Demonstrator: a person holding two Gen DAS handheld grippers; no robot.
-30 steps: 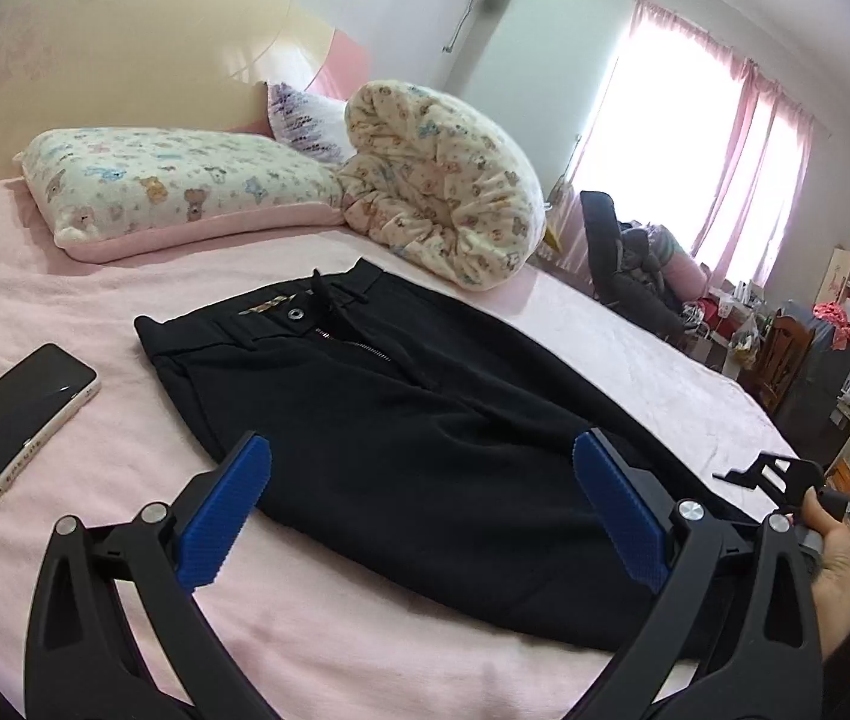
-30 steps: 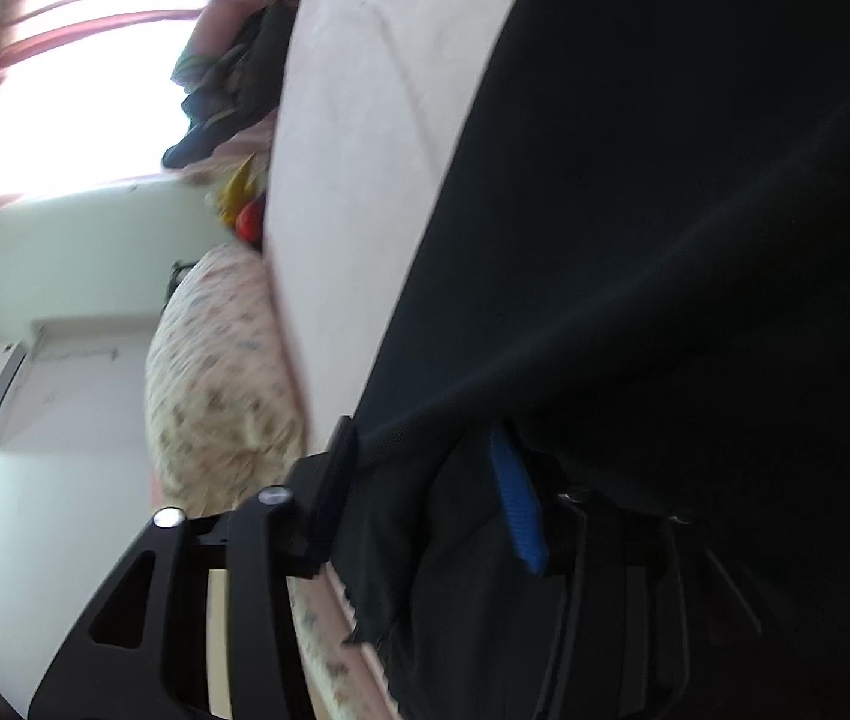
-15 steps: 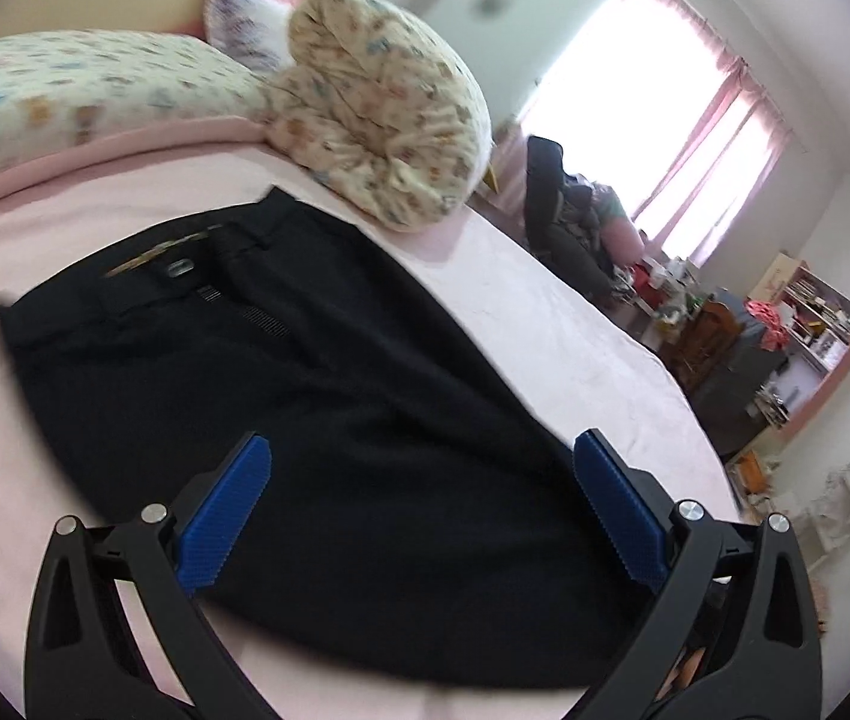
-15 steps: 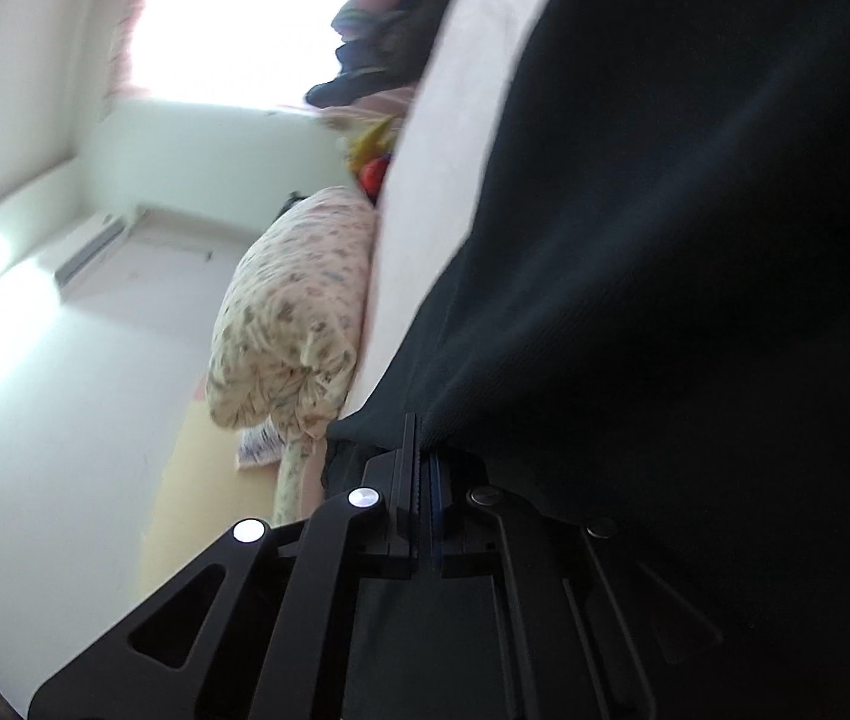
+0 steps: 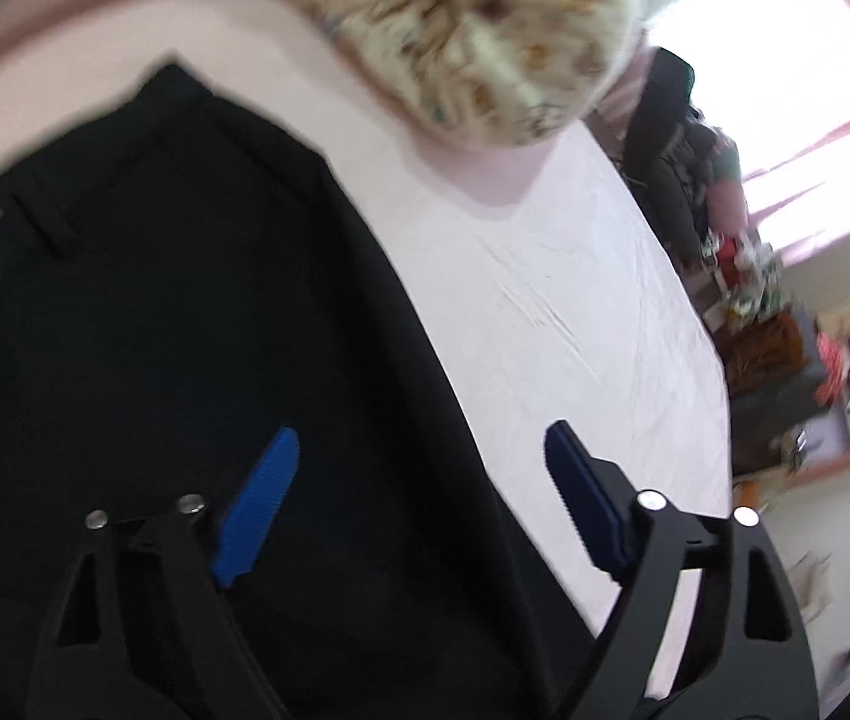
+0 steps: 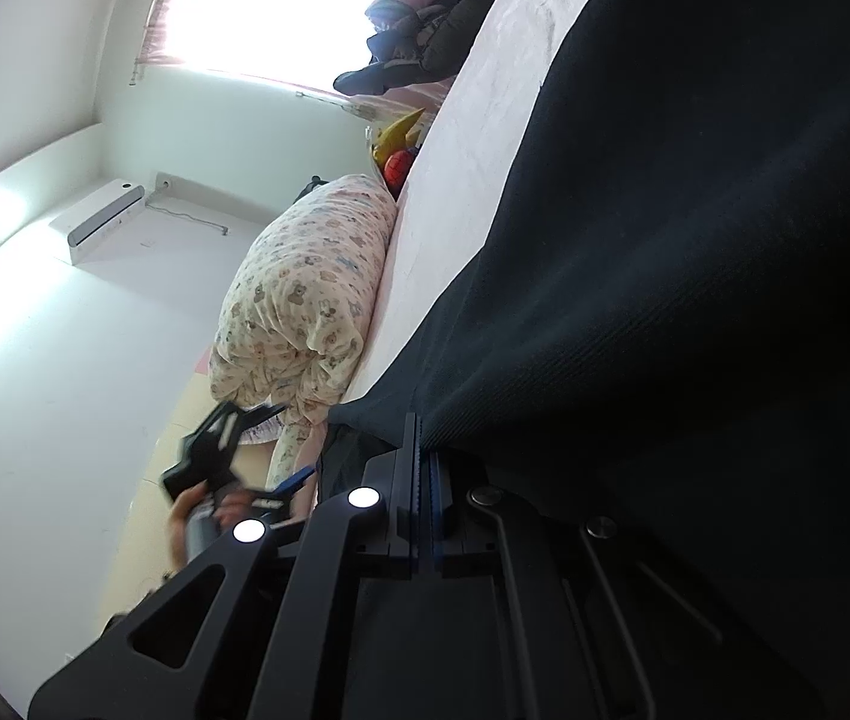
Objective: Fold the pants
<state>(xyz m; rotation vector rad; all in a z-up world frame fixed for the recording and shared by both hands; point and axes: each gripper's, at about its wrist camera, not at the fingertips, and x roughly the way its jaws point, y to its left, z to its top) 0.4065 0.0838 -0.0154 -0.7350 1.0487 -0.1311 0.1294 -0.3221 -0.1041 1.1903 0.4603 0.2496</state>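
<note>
Lying spread on the pink bed (image 5: 574, 276), the black pants (image 5: 155, 330) are being pinched at one edge by the right hand-held gripper (image 6: 425, 468), fully closed; the left hand-held gripper (image 5: 419, 480) is hovering wide apart, empty, above their edge.

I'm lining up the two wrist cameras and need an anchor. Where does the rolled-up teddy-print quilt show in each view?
Left wrist: the quilt fills the top centre, blurred, beyond the black pants on the pink bed sheet.
Right wrist: the quilt sits left of centre, turned sideways, against the sheet's edge, left of the pants.
Shared landmark: the bright window with pink curtains.
</note>
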